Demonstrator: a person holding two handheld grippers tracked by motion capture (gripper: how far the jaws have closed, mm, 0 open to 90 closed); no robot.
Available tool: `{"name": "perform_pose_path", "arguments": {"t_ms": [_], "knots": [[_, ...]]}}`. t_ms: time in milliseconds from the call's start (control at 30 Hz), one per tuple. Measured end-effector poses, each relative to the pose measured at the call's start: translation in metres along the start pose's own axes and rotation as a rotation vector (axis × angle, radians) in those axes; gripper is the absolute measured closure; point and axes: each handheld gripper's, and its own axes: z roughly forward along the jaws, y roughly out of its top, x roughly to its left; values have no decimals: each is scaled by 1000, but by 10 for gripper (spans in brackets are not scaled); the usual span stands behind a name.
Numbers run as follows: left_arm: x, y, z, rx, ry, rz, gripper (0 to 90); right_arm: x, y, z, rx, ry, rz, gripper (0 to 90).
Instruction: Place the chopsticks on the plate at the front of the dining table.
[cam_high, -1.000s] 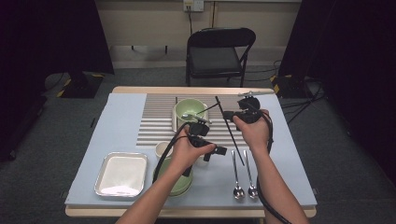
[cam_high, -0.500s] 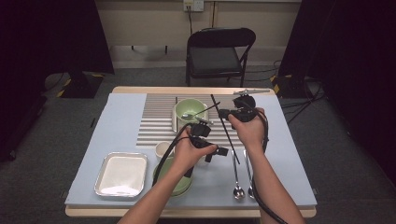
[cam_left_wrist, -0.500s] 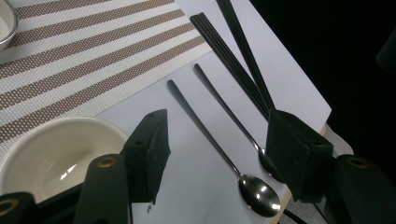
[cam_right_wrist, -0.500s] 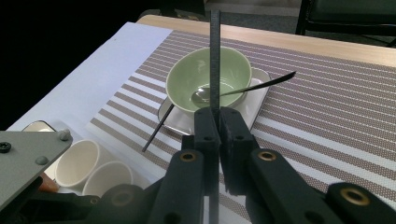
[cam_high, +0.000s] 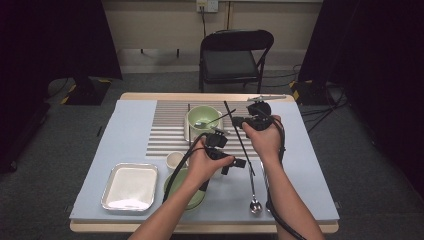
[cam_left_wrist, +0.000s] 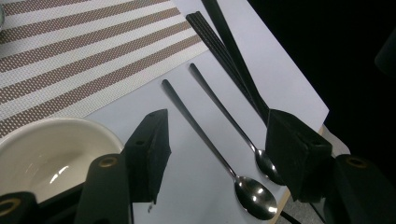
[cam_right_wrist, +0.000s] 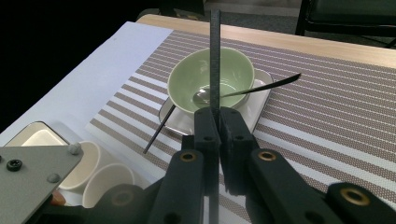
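**Chopstick clamped over the worktop**

High view: right gripper (cam_high: 239, 120) holds a black chopstick (cam_high: 243, 145) aslant above the worktop (cam_high: 130, 125), beside the green bowl (cam_high: 204, 118); no writing is legible.

Left gripper view: left gripper (cam_left_wrist: 217, 144), fingers apart and empty, above two spoons (cam_left_wrist: 210, 144); the near white bowl (cam_left_wrist: 51, 149) is cut off.

Right gripper view: fingers pinch the chopstick, its lower end hidden.

From above, the person's left hand (cam_high: 202, 165) covers part of the green plate (cam_high: 192, 197) and all but the rim of the small white cup (cam_high: 174, 159). In the right gripper view, the black chopstick (cam_right_wrist: 215, 56) runs off the top edge, its lower length hidden behind the fingers (cam_right_wrist: 208, 135).
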Motion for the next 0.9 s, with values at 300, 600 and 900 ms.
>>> {"name": "perform_pose_path", "arguments": {"t_ms": [300,600,900], "knots": [[-1,0,0,1,6,6,402,4,1,2,-5,3,-4,862],[-4,0,1,0,1,0,406,6,1,4,0,4,-4,861],[-5,1,1,0,1,3,428,8,2,4,-6,12,-5,861]]}}
